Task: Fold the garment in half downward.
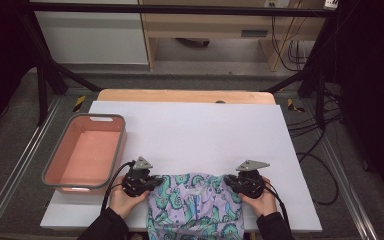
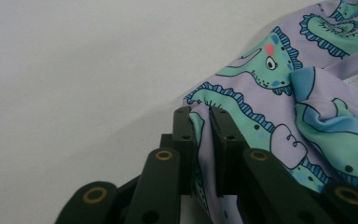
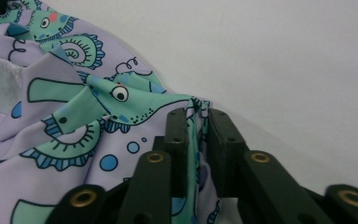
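A lilac garment (image 1: 195, 207) printed with green seahorses lies at the table's near edge, between the two hands. My left gripper (image 1: 152, 181) sits at its left top corner. In the left gripper view the black jaws pinch a fold of the garment (image 2: 307, 121), so my left gripper (image 2: 205, 112) is shut on cloth. My right gripper (image 1: 228, 181) sits at the right top corner. In the right gripper view its jaws clamp the edge of the garment (image 3: 74, 154), with my right gripper (image 3: 198, 112) shut on it.
A pink basin with a grey rim (image 1: 55, 165) stands empty at the left of the white table cover (image 1: 200, 130). Black frame posts and cables (image 1: 305, 120) flank the table on the floor.
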Demonstrator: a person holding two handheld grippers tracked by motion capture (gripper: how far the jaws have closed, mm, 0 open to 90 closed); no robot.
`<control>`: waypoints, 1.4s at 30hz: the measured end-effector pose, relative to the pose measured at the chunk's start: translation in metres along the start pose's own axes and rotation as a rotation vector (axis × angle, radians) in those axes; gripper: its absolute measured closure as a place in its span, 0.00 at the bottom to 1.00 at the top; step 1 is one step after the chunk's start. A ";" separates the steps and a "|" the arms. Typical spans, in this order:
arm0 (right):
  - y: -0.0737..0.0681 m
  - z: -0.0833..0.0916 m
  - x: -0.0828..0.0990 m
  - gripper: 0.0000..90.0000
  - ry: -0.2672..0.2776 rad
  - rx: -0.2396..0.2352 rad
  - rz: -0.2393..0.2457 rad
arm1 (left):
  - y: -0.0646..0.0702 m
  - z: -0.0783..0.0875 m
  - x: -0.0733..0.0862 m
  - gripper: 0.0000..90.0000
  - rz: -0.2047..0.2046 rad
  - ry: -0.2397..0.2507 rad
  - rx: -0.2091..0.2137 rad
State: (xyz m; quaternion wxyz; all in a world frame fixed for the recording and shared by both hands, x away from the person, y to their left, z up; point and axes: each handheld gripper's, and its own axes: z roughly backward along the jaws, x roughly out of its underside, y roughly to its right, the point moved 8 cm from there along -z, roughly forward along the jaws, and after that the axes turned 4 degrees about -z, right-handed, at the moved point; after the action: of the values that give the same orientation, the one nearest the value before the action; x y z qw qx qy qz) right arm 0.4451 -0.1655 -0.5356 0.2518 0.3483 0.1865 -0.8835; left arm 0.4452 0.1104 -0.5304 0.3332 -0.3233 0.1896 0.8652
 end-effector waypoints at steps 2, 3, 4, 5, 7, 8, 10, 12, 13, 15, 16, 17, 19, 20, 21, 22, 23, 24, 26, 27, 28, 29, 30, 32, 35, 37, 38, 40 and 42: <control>0.000 0.001 0.000 0.94 -0.009 -0.010 -0.016 | 0.001 0.001 0.001 0.93 -0.008 -0.009 0.006; 0.000 0.001 0.000 0.95 -0.008 -0.013 -0.023 | 0.002 0.001 0.000 0.93 -0.007 -0.006 0.007; 0.000 0.002 0.000 0.96 -0.012 -0.018 -0.033 | 0.002 0.002 0.000 0.94 -0.008 -0.006 0.011; 0.000 0.002 0.000 0.96 -0.010 -0.019 -0.036 | 0.002 0.004 -0.002 0.95 -0.009 0.009 0.016; 0.001 0.005 -0.003 0.96 0.006 -0.021 -0.044 | 0.002 0.008 -0.005 0.95 -0.009 0.032 0.015; 0.002 0.008 -0.006 0.97 0.028 -0.022 -0.048 | 0.002 0.011 -0.008 0.95 -0.007 0.045 0.020; 0.002 0.014 -0.012 0.97 0.068 -0.022 -0.051 | 0.002 0.017 -0.013 0.96 -0.007 0.074 0.023; 0.003 0.020 -0.018 0.97 0.100 -0.016 -0.045 | 0.003 0.023 -0.018 0.96 -0.011 0.096 0.030; 0.003 0.022 -0.020 0.97 0.107 -0.013 -0.041 | 0.003 0.027 -0.021 0.96 -0.011 0.105 0.037; 0.003 0.027 -0.024 0.97 0.120 -0.022 -0.040 | 0.004 0.030 -0.025 0.96 -0.010 0.115 0.047; 0.003 0.029 -0.027 0.97 0.128 -0.024 -0.040 | 0.004 0.031 -0.027 0.96 -0.010 0.119 0.048; 0.002 0.030 -0.028 0.97 0.129 -0.027 -0.038 | 0.005 0.032 -0.030 0.96 -0.013 0.123 0.052; 0.001 0.034 -0.034 0.97 0.138 -0.029 -0.028 | 0.004 0.036 -0.038 0.96 -0.017 0.142 0.052; 0.000 0.036 -0.039 0.97 0.148 -0.028 -0.020 | 0.004 0.038 -0.042 0.96 -0.020 0.148 0.051; 0.000 0.037 -0.042 0.97 0.157 -0.029 -0.019 | 0.003 0.040 -0.046 0.96 -0.022 0.157 0.048; 0.000 0.039 -0.046 0.97 0.163 -0.027 -0.015 | 0.002 0.043 -0.051 0.96 -0.025 0.166 0.043; 0.000 0.041 -0.052 0.97 0.178 -0.024 -0.016 | 0.002 0.045 -0.054 0.96 -0.026 0.175 0.038; 0.001 0.043 -0.055 0.97 0.183 -0.020 -0.018 | 0.000 0.048 -0.059 0.96 -0.027 0.186 0.029; 0.003 0.047 -0.063 0.97 0.199 -0.013 -0.016 | -0.003 0.053 -0.067 0.96 -0.023 0.203 0.028; 0.005 0.049 -0.068 0.97 0.210 -0.009 -0.011 | -0.005 0.056 -0.072 0.96 -0.020 0.213 0.031; 0.006 0.051 -0.073 0.97 0.223 -0.004 -0.013 | -0.006 0.057 -0.076 0.96 -0.022 0.218 0.030; 0.008 0.053 -0.078 0.97 0.235 0.002 -0.013 | -0.006 0.058 -0.078 0.96 -0.024 0.220 0.025; 0.008 0.054 -0.080 0.97 0.238 0.005 -0.010 | -0.008 0.059 -0.082 0.96 -0.031 0.226 0.015; 0.012 0.055 -0.088 0.97 0.255 0.021 -0.006 | -0.011 0.060 -0.089 0.96 -0.032 0.228 0.006; 0.015 0.056 -0.097 0.97 0.270 0.037 -0.001 | -0.018 0.060 -0.098 0.96 -0.035 0.233 -0.010; 0.018 0.054 -0.103 0.97 0.278 0.045 0.004 | -0.023 0.057 -0.103 0.96 -0.029 0.233 -0.019; 0.021 0.052 -0.106 0.97 0.280 0.050 0.004 | -0.025 0.056 -0.104 0.96 -0.022 0.235 -0.019; 0.025 0.047 -0.110 0.97 0.284 0.058 0.004 | -0.030 0.051 -0.107 0.96 -0.022 0.229 -0.025; 0.030 0.039 -0.112 0.97 0.283 0.067 0.001 | -0.035 0.044 -0.108 0.96 -0.017 0.219 -0.035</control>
State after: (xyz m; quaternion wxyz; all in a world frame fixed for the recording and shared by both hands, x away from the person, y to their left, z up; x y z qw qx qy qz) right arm 0.5122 -0.1739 -0.4335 0.2118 0.4775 0.1904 -0.8312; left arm 0.5118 0.1097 -0.4285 0.3119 -0.4235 0.2069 0.8249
